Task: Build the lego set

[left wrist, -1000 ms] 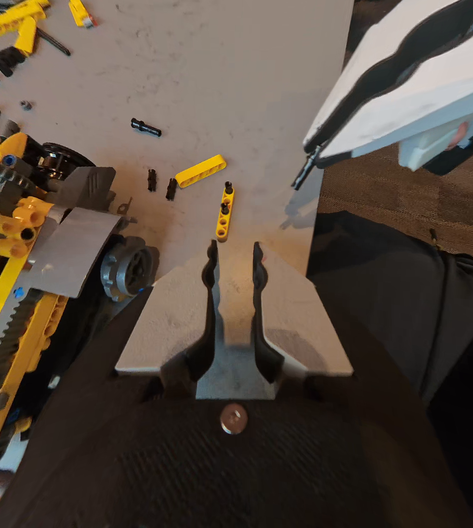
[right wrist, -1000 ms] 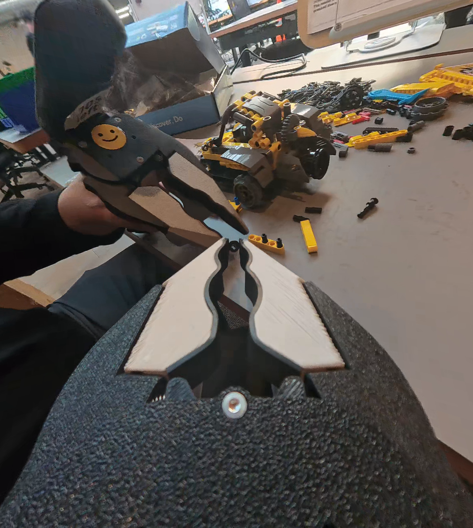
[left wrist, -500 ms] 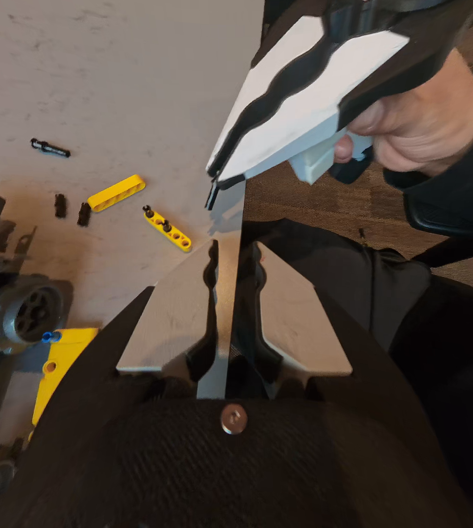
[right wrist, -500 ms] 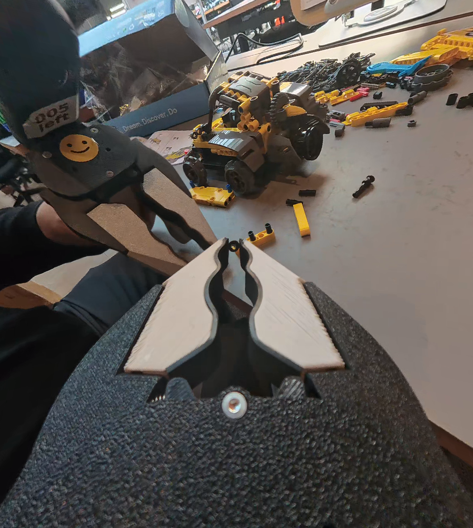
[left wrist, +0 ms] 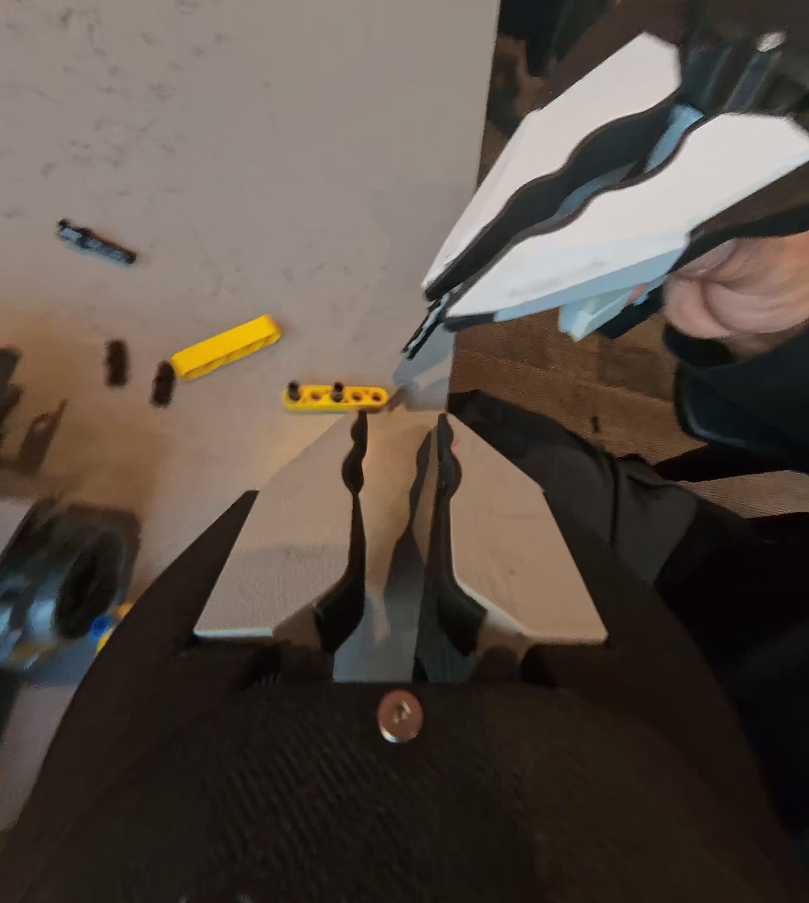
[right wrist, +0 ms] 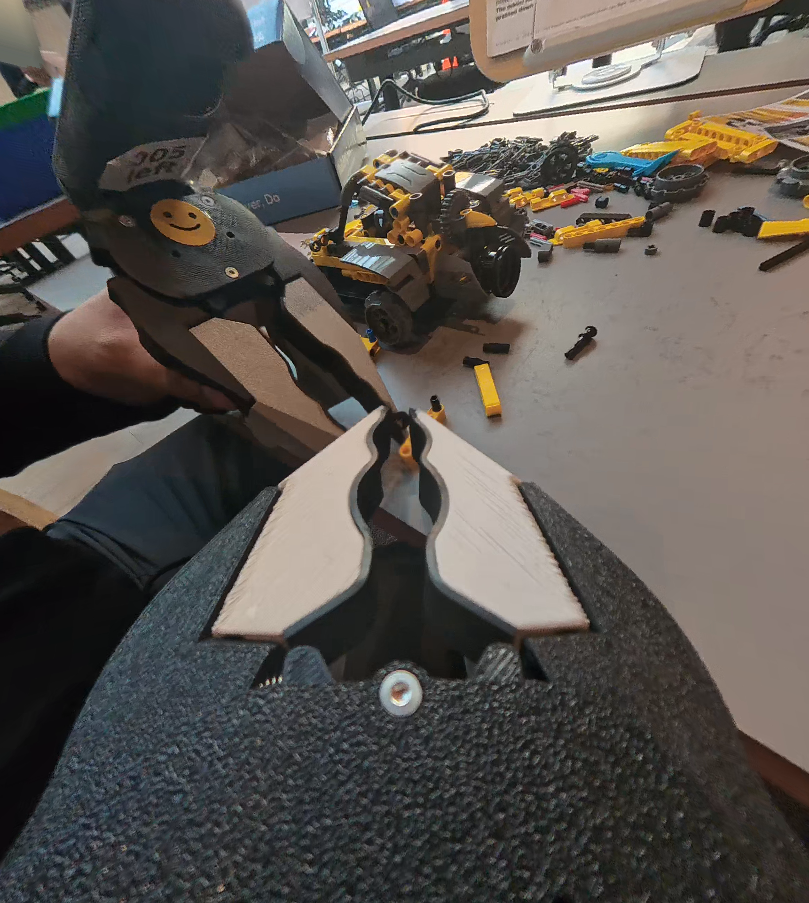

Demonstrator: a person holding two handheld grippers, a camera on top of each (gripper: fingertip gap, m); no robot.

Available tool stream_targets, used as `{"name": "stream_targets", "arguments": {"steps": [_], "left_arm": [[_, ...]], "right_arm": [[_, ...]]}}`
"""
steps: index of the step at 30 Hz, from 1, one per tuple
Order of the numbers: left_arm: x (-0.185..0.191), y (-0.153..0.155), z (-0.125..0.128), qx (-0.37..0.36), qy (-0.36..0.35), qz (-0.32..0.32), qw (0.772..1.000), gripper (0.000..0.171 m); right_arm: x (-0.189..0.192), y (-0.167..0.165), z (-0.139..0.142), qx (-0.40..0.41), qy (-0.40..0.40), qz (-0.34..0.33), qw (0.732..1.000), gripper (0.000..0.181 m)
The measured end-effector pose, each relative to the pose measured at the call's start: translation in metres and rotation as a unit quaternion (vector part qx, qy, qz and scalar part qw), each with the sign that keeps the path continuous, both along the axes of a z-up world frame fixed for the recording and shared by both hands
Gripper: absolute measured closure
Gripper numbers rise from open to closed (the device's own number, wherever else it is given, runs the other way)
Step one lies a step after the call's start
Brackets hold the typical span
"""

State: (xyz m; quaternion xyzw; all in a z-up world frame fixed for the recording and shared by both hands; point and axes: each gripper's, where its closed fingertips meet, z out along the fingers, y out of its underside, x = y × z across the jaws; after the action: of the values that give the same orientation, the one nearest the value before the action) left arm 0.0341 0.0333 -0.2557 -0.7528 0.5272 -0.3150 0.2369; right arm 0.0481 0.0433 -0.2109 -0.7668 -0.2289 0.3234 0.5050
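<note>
Below, L gripper (left wrist: 400, 422) w/ fingers parted by a narrow gap, empty, tips just beside yellow holed beam (left wrist: 335, 397) carrying two black pins, near table (left wrist: 246, 146) edge. R gripper (right wrist: 398, 419) nearly closed, pinching small black pin (right wrist: 396, 420) at its tips, held above the table edge close to L gripper. Plain yellow beam (left wrist: 225, 347) and yellow-grey model vehicle (right wrist: 422, 264) lie farther in on the table.

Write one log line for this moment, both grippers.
left gripper: open, empty; right gripper: shut on black pin; nearest left: yellow beam
</note>
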Motion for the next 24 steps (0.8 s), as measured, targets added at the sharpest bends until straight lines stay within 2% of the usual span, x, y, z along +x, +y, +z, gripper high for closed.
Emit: {"name": "stream_targets", "arguments": {"steps": [2, 4, 8, 10, 12, 16, 18, 20, 21, 24], "left_arm": [[0.017, -0.008, 0.004, -0.019, -0.02, -0.017, 0.999, 0.143], [0.019, -0.006, 0.005, -0.001, -0.006, -0.018, 1.0, 0.149], [0.0, 0.013, 0.019, 0.114, 0.03, -0.021, 0.993, 0.148], [-0.005, 0.025, 0.028, 0.17, 0.05, -0.045, 0.983, 0.14], [-0.005, 0.031, 0.03, 0.196, 0.073, -0.093, 0.973, 0.139], [0.001, 0.037, 0.018, 0.186, 0.129, -0.183, 0.957, 0.138], [0.003, 0.037, 0.01, 0.187, 0.154, -0.213, 0.946, 0.145], [0.001, 0.037, -0.002, 0.177, 0.188, -0.224, 0.94, 0.151], [0.001, 0.036, -0.005, 0.17, 0.193, -0.222, 0.94, 0.158], [0.0, 0.026, -0.007, 0.144, 0.183, -0.206, 0.95, 0.166]], "right_arm": [[0.007, 0.002, -0.001, 0.001, -0.001, -0.009, 1.0, 0.174], [0.015, 0.004, -0.001, 0.001, -0.003, -0.019, 1.0, 0.174], [0.029, 0.003, 0.001, 0.0, 0.011, -0.029, 1.0, 0.174], [0.03, 0.003, 0.0, -0.004, 0.02, -0.024, 1.0, 0.174], [0.029, 0.002, 0.001, -0.001, 0.025, -0.016, 1.0, 0.174], [0.024, -0.002, 0.003, 0.01, 0.017, 0.005, 1.0, 0.174], [0.024, -0.002, 0.0, 0.006, 0.013, 0.007, 1.0, 0.174], [0.023, -0.003, -0.003, 0.0, 0.012, 0.011, 1.0, 0.174], [0.022, -0.003, -0.004, -0.003, 0.011, 0.013, 1.0, 0.174], [0.02, -0.004, -0.01, -0.012, -0.001, 0.016, 1.0, 0.174]]}}
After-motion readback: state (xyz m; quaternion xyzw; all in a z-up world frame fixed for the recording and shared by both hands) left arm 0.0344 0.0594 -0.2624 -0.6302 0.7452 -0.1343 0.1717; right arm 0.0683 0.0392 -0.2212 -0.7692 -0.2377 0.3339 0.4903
